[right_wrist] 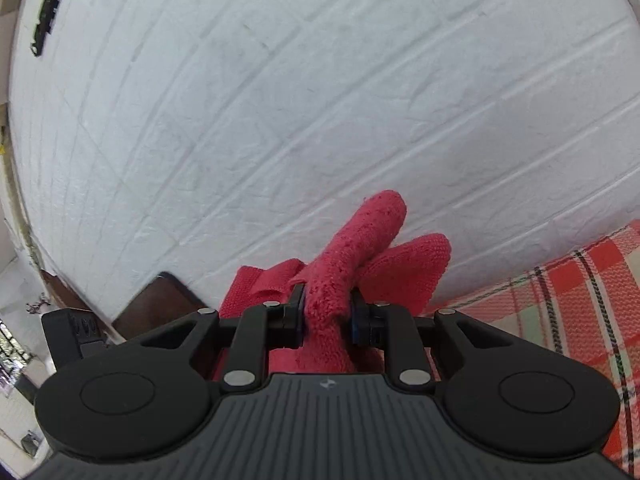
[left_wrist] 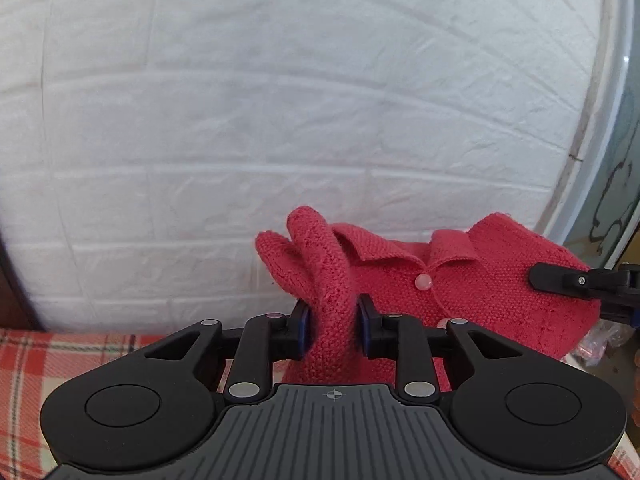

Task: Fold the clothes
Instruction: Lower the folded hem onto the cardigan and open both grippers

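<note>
Both grippers—left gripper (left_wrist: 334,326), right gripper (right_wrist: 328,318)—clamp bunched red knit cardigan (left_wrist: 472,288) above plaid cloth (left_wrist: 24,360); lower evenly—keep collar flat.

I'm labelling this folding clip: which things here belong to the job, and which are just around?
Job:
red knitted cardigan
left gripper, shut on it
right gripper, shut on it

Just around:
plaid cloth
white brick wall
dark board
</note>
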Demonstrator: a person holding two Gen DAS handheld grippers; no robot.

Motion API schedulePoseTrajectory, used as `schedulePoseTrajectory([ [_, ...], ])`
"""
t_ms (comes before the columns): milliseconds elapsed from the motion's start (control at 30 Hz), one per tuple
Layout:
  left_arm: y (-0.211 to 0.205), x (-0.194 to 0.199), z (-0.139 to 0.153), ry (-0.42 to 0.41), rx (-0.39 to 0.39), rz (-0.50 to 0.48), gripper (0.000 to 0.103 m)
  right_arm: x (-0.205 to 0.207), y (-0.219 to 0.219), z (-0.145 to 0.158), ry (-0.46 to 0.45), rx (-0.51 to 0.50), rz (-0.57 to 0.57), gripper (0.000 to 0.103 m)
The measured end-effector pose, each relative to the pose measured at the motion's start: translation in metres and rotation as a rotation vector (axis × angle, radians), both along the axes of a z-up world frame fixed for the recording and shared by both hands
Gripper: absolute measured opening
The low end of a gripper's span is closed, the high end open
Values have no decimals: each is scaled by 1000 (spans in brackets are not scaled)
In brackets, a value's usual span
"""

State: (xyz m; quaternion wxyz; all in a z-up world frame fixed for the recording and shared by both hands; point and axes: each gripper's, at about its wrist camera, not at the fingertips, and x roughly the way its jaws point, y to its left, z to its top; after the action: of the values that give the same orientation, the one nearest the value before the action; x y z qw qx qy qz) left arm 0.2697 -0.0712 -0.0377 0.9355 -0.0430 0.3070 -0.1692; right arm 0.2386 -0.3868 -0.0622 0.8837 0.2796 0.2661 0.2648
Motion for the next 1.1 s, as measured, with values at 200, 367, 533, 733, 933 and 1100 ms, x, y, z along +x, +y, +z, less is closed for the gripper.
schedulePoseTrajectory([
  [200, 44, 40, -104, 181, -5, 78, 32, 39, -14, -105, 172, -53, -78, 29],
  [367, 77, 35, -92, 166, -63, 62, 34, 29, -36, -114, 168, 7, -96, 41],
  [533, 54, 30, -68, 118, -66, -30, 34, 11, -40, -84, 42, -79, -173, 46],
  [733, -4, 25, -65, 84, 52, -133, 38, 22, -5, -55, -15, -183, -58, 46],
  [933, -27, 30, -89, 107, 110, -140, 38, 44, 14, -82, 18, -356, -59, 30],
  [1100, -19, 22, -73, 80, 64, -140, 42, 45, 18, -71, -24, -382, -88, 34],
])
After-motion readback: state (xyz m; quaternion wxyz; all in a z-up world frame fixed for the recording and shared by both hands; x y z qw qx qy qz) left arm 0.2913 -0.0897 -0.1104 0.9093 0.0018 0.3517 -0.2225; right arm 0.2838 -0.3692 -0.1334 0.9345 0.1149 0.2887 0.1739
